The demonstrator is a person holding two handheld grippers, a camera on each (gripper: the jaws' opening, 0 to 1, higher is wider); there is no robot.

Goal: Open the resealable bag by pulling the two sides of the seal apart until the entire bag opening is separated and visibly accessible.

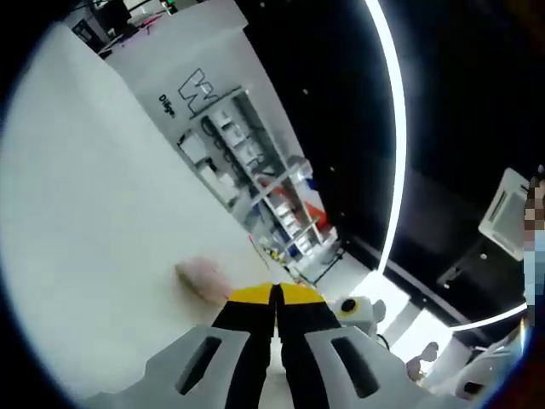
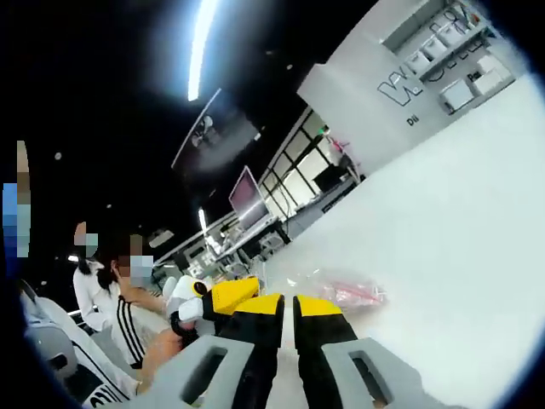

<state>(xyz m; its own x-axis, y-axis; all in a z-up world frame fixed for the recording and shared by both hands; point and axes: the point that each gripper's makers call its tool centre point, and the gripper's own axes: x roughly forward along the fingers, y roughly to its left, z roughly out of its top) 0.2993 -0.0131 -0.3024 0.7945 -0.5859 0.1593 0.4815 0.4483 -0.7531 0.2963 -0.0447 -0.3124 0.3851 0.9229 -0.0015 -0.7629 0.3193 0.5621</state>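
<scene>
The resealable bag is clear film with pink contents and lies on the white table, just past my right gripper. Its yellow-tipped jaws stand almost together, and the bag's clear edge reaches down between the tips. To their left, the yellow tip of my left gripper sits close beside them. In the left gripper view, my left gripper has its jaws pressed together, and I see no film between them. The bag shows there as a blurred pink patch just left of the tips.
White shelving with boxes stands beyond the table's far edge. A white wall with dark lettering rises behind the table. Seated people are off to the left in the right gripper view. Long ceiling lights run overhead.
</scene>
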